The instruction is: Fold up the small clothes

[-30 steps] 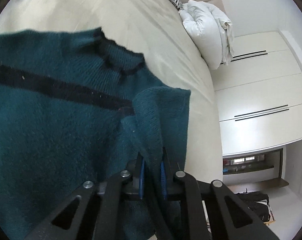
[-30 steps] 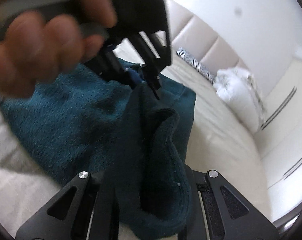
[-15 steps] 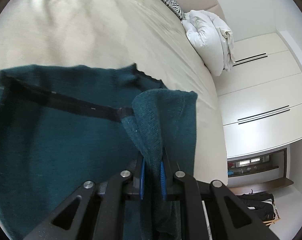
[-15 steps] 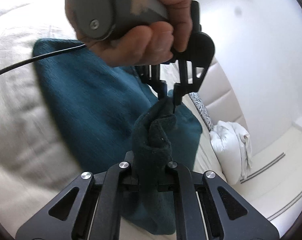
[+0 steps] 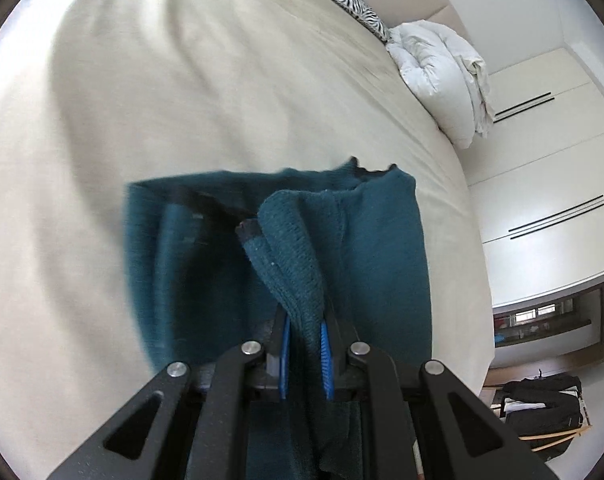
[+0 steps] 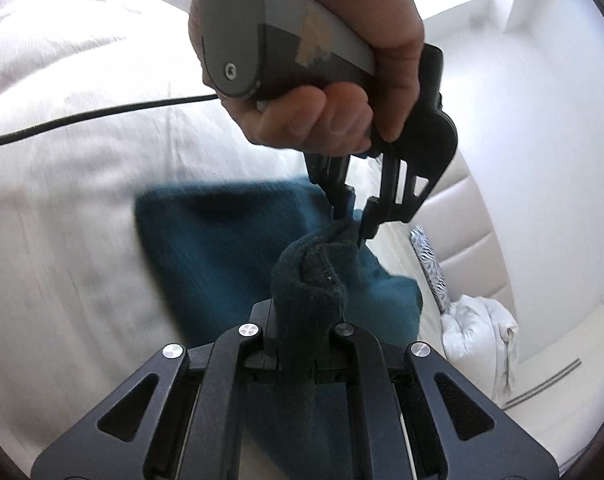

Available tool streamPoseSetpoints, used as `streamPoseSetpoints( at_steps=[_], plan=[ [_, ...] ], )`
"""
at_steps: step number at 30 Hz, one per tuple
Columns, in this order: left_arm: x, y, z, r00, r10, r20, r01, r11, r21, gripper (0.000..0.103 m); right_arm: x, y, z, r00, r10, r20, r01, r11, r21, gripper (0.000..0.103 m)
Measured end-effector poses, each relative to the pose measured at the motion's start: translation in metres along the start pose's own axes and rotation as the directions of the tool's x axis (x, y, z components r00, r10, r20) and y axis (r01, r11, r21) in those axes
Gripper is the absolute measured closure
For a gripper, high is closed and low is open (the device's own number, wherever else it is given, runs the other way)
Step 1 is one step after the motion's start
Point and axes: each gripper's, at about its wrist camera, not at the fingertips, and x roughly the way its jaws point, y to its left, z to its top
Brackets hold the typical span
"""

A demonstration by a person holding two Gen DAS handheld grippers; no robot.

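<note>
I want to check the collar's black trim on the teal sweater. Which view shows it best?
The left wrist view: the teal sweater shows its black trim along the far edge. The right wrist view shows only blurred, bunched knit, no trim.

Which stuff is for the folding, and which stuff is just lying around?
For the folding:
- teal sweater
- left claw, shut on it
- right claw, shut on it

Just lying around:
- white duvet
- zebra pillow
- black bag
</note>
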Motion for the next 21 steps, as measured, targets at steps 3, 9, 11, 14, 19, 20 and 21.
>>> streamPoseSetpoints(
  at_steps=[3, 9, 11, 14, 19, 20, 21],
  plan=[
    [-0.008, 0.01, 0.0, 1.0, 0.008, 0.008, -0.008, 1.0, -0.004, 0.089, 0.006, -0.006, -0.002, 1.0, 0.023, 0.009, -0.023, 1.0, -0.002, 0.097],
    [-0.014, 0.018, -0.004, 1.0, 0.008, 0.009, -0.008, 1.0, 0.002, 0.089, 0.026, -0.02, -0.023, 0.999, 0.051, 0.001, -0.05, 0.999, -0.009, 0.096],
    [-0.016, 0.018, -0.006, 1.0, 0.001, 0.014, -0.001, 1.0, 0.002, 0.089, 0.025, -0.022, -0.026, 0.999, 0.051, 0.003, -0.051, 0.999, -0.01, 0.096],
    [-0.019, 0.016, -0.005, 1.0, 0.0, 0.019, 0.0, 1.0, 0.004, 0.089, 0.025, -0.031, -0.029, 0.998, 0.055, 0.008, -0.055, 0.998, -0.006, 0.096],
    [-0.022, 0.019, -0.004, 1.0, 0.012, 0.027, -0.012, 1.0, 0.001, 0.089, 0.035, -0.044, -0.02, 0.997, 0.067, 0.028, -0.067, 0.998, 0.01, 0.096],
    [-0.021, 0.02, -0.005, 1.0, 0.016, 0.026, -0.016, 1.0, 0.0, 0.089, 0.038, -0.045, -0.02, 0.997, 0.072, 0.027, -0.073, 0.997, 0.013, 0.096],
    [-0.019, 0.022, -0.005, 0.999, 0.021, 0.024, -0.021, 1.0, -0.004, 0.089, 0.039, -0.045, -0.023, 0.997, 0.08, 0.023, -0.081, 0.997, 0.017, 0.096]
  ],
)
